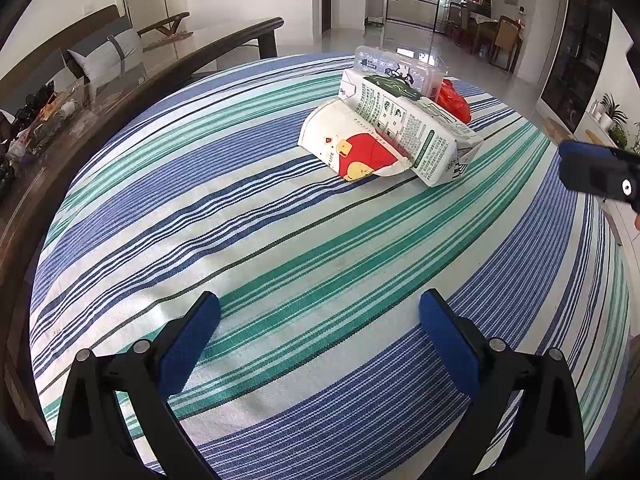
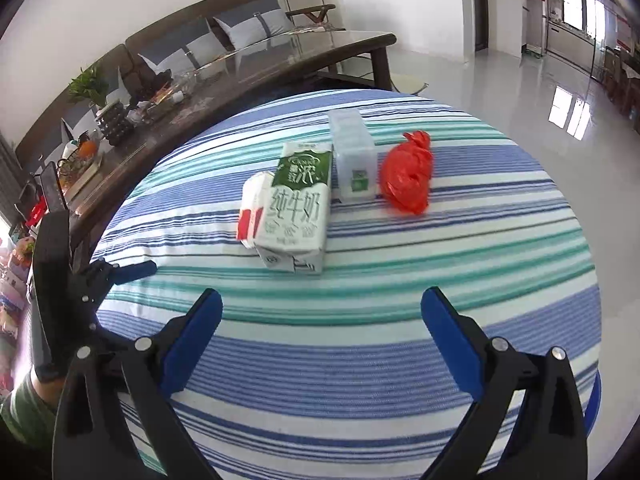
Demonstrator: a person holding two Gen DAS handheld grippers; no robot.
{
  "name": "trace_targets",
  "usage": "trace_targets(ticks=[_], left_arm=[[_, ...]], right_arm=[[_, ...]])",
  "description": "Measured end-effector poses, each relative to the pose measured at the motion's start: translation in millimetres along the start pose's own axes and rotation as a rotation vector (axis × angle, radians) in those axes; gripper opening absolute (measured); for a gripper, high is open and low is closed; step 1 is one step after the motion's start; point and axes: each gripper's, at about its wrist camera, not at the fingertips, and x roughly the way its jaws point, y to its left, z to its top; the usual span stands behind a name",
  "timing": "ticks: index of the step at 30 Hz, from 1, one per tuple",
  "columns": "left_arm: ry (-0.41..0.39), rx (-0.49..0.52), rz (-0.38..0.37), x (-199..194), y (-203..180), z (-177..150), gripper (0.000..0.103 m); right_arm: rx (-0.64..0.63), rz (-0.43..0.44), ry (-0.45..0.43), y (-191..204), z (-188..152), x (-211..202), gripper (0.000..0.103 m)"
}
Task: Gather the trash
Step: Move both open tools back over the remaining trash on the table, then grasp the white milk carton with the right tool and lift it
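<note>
Both grippers hover over the striped cloth (image 1: pixel 280 240) with jaws wide apart and nothing between them; the trash lies in a cluster ahead of them.

From the left gripper (image 1: pixel 320 312), the cup (image 1: pixel 352 148) lies on its side ahead and a little right of the jaws, with the carton (image 1: pixel 416 136) leaning across it, the clear box (image 1: pixel 400 68) behind that and the red bag (image 1: pixel 454 100) farthest right; the right gripper's fingertip (image 1: pixel 596 174) shows at the far right edge. From the right gripper (image 2: pixel 322 308), the carton (image 2: pixel 298 216) lies straight ahead just beyond the jaws, the cup (image 2: pixel 250 212) touching its left side, the clear box (image 2: pixel 354 160) behind and to the right, the red bag (image 2: pixel 408 172) just beside the box. The left gripper (image 2: pixel 132 271) sits off to the left of the jaws, near the cloth's edge.
</note>
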Motion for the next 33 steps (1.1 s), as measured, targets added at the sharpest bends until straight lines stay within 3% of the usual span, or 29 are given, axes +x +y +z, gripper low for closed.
trace_targets(ticks=[3, 7, 14, 15, 17, 18, 19, 22, 27, 30, 33], left_arm=[[0.0, -0.002, -0.003, 0, 0, 0, 0.099], [0.0, -0.004, -0.006, 0, 0, 0, 0.099], [0.001, -0.005, -0.006, 0, 0, 1, 0.099], [0.001, -0.005, -0.006, 0, 0, 1, 0.099], [0.001, -0.005, -0.006, 0, 0, 1, 0.099], [0.001, -0.005, -0.006, 0, 0, 1, 0.099], [0.001, -0.005, -0.006, 0, 0, 1, 0.099], [0.001, -0.005, -0.006, 0, 0, 1, 0.099], [0.001, -0.005, -0.006, 0, 0, 1, 0.099], [0.001, -0.004, -0.005, 1, 0, 0, 0.099], [0.001, -0.003, -0.001, 1, 0, 0, 0.099]], right_arm=[[-0.039, 0.038, 0.07, 10, 20, 18, 0.096], [-0.092, 0.02, 0.135, 23, 34, 39, 0.093], [-0.024, -0.028, 0.15, 21, 49, 72, 0.088], [-0.013, -0.026, 0.151, 20, 50, 75, 0.085], [-0.009, -0.03, 0.151, 20, 52, 81, 0.067], [-0.007, -0.034, 0.148, 20, 51, 82, 0.053], [0.002, -0.041, 0.141, 19, 49, 81, 0.051], [0.019, -0.023, 0.119, 20, 38, 66, 0.05], [-0.014, 0.036, 0.095, 22, -7, 14, 0.05], [-0.001, -0.024, 0.06, 5, -35, -17, 0.05], [0.053, -0.185, 0.005, -22, -53, -37, 0.05]])
